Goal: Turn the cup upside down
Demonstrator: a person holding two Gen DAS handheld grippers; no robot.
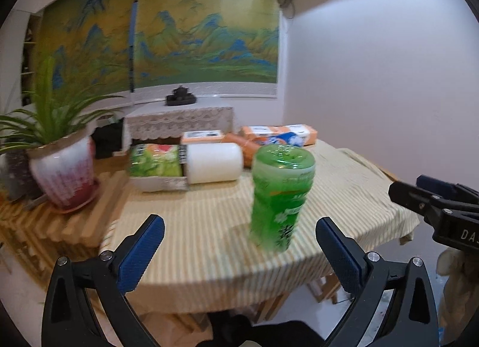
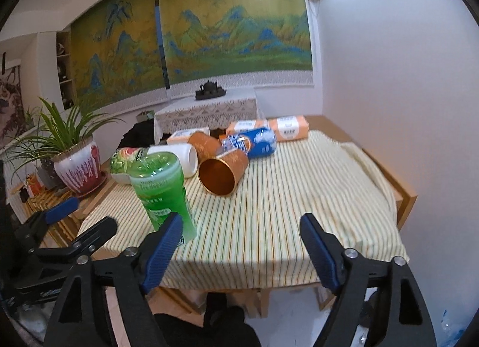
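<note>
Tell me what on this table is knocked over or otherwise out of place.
Several cups lie on their sides behind the standing green cup: an orange cup with its mouth facing the camera, a white cup, and a blue-and-white cup. The green cup's wider end is up. Nothing looks spilled.

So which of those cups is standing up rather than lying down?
The green cup near the table's front edge. It alone stands, wider end up; the orange cup and white cup behind it lie on their sides.

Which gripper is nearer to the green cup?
Left. The green cup stands just ahead of the open left gripper; the right gripper is off to its right, also open.
</note>
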